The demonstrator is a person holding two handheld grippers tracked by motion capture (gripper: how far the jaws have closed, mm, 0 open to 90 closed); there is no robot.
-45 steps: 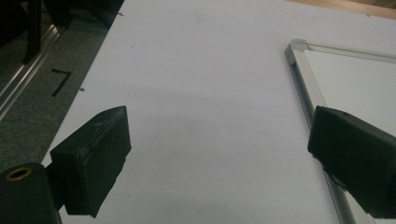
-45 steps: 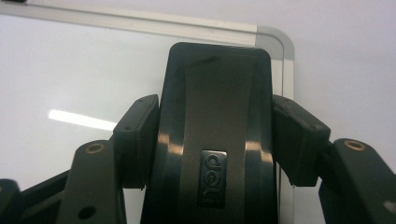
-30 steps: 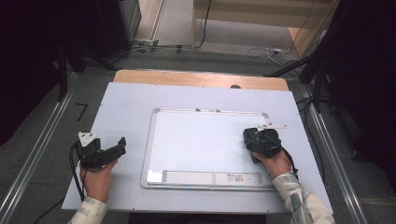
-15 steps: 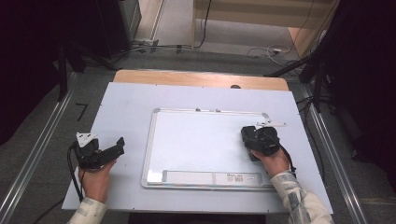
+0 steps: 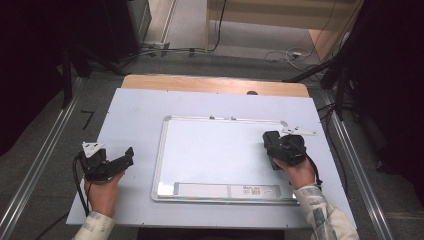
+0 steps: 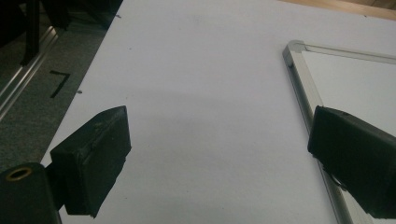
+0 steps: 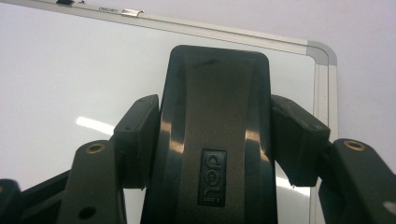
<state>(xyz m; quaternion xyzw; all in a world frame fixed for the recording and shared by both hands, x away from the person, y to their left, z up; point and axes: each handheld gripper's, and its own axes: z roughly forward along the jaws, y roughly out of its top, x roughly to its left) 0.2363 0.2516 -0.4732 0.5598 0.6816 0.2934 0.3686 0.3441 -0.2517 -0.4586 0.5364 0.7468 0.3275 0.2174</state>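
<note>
**Eraser gripped, hardly moving on the whiteboard**

The right gripper point(image 7: 212, 140) is pinching a black eraser point(image 7: 215, 116), one pad on each long side. Against the frames from a second ago, it has shifted only slightly over the right part of the board and the grip looks no different; I judge the wiping is pausing or just beginning.

The eraser is smooth, glossy moulded plastic with rounded corners and an embossed logo. Just beyond and beneath it lies the whiteboard point(image 5: 215, 150), a shiny white rectangle in a thin silvery frame with grey corner caps.

The left gripper point(image 6: 219, 154) stands spread wide and empty over the matte, pale table point(image 5: 135, 110), the board's edge just to its right, in the same place as before.
</note>
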